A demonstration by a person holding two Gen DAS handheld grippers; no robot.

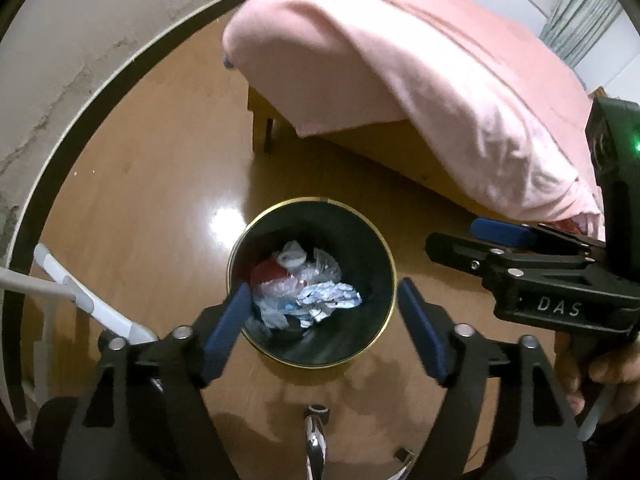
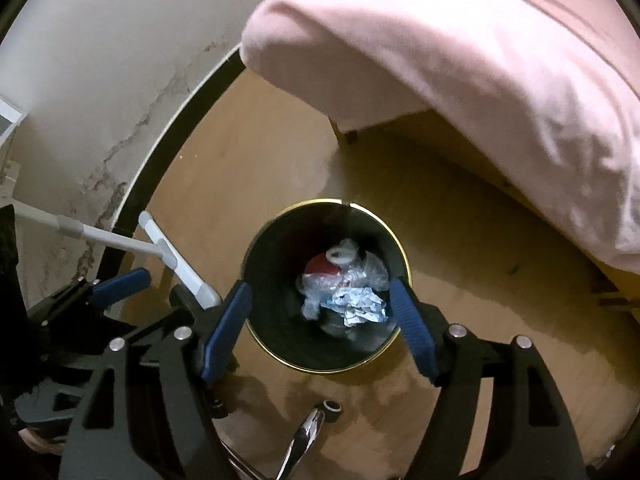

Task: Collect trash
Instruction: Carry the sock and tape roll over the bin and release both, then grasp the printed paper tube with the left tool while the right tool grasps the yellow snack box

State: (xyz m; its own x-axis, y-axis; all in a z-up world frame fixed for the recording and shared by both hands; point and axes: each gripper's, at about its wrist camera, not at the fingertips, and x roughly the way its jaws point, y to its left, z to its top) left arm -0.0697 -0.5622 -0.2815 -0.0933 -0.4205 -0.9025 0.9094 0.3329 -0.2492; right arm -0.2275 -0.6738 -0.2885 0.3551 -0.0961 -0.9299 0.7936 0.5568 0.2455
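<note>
left tool: spread, empty | right tool: spread, seemingly empty

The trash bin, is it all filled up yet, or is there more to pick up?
Done: the bin already holds crumpled plastic wrappers and something red at its bottom, and is far from full. In hand: nothing; the left tongs and right tongs are both open and empty above the bin. Left: no loose trash shows on the wooden floor nearby.

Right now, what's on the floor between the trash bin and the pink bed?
Nothing: only bare wooden floor lies between the bin and the bed with the pink blanket. Both wrist views show that stretch.
</note>
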